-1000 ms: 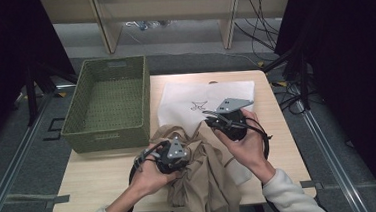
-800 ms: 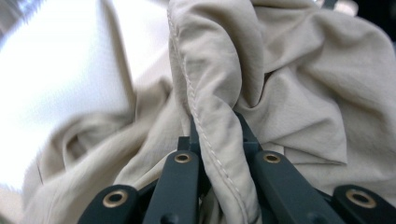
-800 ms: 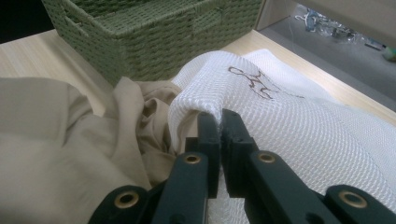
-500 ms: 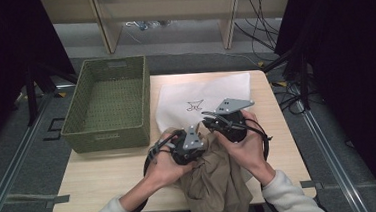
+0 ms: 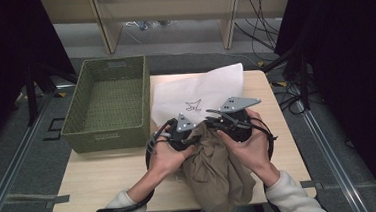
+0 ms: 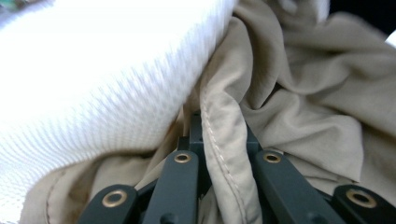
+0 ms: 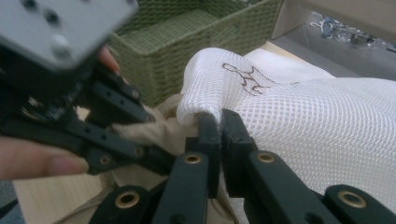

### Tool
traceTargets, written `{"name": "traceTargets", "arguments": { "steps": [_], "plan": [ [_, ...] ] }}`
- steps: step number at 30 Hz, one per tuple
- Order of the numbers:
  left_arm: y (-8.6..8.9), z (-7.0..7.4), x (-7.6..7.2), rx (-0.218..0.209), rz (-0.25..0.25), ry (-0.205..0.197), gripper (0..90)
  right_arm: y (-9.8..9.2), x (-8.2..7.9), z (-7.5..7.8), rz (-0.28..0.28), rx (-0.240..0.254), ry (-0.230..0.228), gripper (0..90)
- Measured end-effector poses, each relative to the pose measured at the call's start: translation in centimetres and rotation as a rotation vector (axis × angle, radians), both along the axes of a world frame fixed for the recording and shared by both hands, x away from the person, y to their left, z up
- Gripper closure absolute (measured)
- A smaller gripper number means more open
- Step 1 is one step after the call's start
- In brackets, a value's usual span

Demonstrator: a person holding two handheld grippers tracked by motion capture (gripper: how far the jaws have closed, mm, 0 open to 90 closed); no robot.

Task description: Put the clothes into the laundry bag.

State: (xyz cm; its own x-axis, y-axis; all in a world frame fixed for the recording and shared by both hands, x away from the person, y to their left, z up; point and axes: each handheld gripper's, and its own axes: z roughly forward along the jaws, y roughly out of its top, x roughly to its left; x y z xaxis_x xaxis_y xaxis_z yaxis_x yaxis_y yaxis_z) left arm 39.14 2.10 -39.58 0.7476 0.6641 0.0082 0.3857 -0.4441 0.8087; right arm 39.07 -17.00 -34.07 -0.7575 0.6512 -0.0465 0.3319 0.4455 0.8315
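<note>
Tan cloth (image 5: pixel 215 171) hangs over the near edge of the wooden table (image 5: pixel 96 177). Left gripper (image 5: pixel 190 136) pinches a seam of this cloth tight between its jaws, seen close in the left gripper view. Beside it, the right gripper (image 5: pixel 216 125) has its jaws squeezed together on the edge of the white mesh bag (image 5: pixel 200 92). Farther off, at the left, sits a green basket (image 5: pixel 108 99).

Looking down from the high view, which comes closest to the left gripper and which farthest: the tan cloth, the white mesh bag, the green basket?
1. Tan cloth, touching the left gripper.
2. White mesh bag, just beyond.
3. Green basket, off to its left.
</note>
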Motion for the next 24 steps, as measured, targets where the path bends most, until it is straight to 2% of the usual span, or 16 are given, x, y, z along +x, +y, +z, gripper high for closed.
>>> {"name": "traceTargets", "arguments": {
  "steps": [1, 2, 3, 4, 5, 6, 8, 9, 10, 14, 15, 16, 18, 19, 23, 24],
  "plan": [
    [-0.2, 0.1, -0.2, 0.000, 0.012, -0.013, 82.4, 0.2, -0.2, 0.2, 0.009, 0.000, -0.010, 88.8],
    [-0.2, 0.1, -0.2, 0.000, 0.012, -0.013, 82.3, 0.3, -0.5, 0.3, -0.015, 0.013, 0.020, 88.8],
    [-0.5, -0.6, 0.2, 0.008, 0.022, -0.012, 82.0, 0.2, -0.2, 0.1, -0.003, 0.004, -0.004, 88.8],
    [-0.5, -0.6, 0.2, 0.008, 0.022, -0.012, 81.5, 0.1, 0.0, 0.0, -0.002, 0.003, 0.001, 88.8],
    [-0.7, -1.4, 0.8, 0.040, 0.021, -0.025, 80.2, 0.1, 0.1, -0.4, -0.015, 0.002, 0.016, 88.8],
    [-1.2, -3.2, 1.7, 0.066, 0.049, -0.010, 78.8, 0.1, 0.4, -0.6, -0.003, -0.009, 0.015, 88.8],
    [-1.6, -4.9, 2.5, 0.035, 0.072, 0.000, 73.3, 0.2, 0.6, -1.3, -0.024, -0.014, 0.050, 88.8],
    [-1.3, -5.0, 2.7, 0.074, 0.036, -0.002, 69.9, 0.1, 0.9, -1.6, -0.020, -0.028, 0.046, 88.8],
    [-1.2, -4.9, 2.7, 0.072, 0.022, -0.016, 66.2, 0.1, 1.0, -1.8, -0.028, -0.025, 0.062, 88.7],
    [-0.9, -4.2, 2.2, 0.061, -0.019, -0.015, 44.3, -0.2, 1.4, -2.0, -0.028, -0.037, 0.051, 88.7],
    [-0.7, -3.8, 1.7, 0.036, -0.032, -0.013, 44.3, -0.2, 1.5, -2.0, -0.032, -0.034, 0.052, 88.7],
    [0.0, -3.1, 1.0, 0.002, -0.052, -0.003, 35.6, -0.3, 1.6, -2.1, -0.043, -0.031, 0.043, 88.7],
    [0.9, -2.3, 0.2, -0.014, -0.077, 0.005, 30.6, -0.5, 1.6, -2.0, -0.047, -0.049, 0.028, 88.7],
    [1.5, -1.8, -0.4, -0.030, -0.082, -0.005, 27.8, -0.5, 1.5, -2.0, -0.049, -0.042, 0.045, 88.7],
    [3.8, -0.4, -1.9, -0.078, -0.112, -0.007, 23.1, -0.4, 1.5, -2.0, -0.040, -0.047, 0.044, 88.7],
    [5.2, 0.0, -2.4, -0.056, -0.097, -0.014, 22.3, -0.4, 1.5, -2.0, -0.041, -0.049, 0.043, 88.7]
  ]
}}
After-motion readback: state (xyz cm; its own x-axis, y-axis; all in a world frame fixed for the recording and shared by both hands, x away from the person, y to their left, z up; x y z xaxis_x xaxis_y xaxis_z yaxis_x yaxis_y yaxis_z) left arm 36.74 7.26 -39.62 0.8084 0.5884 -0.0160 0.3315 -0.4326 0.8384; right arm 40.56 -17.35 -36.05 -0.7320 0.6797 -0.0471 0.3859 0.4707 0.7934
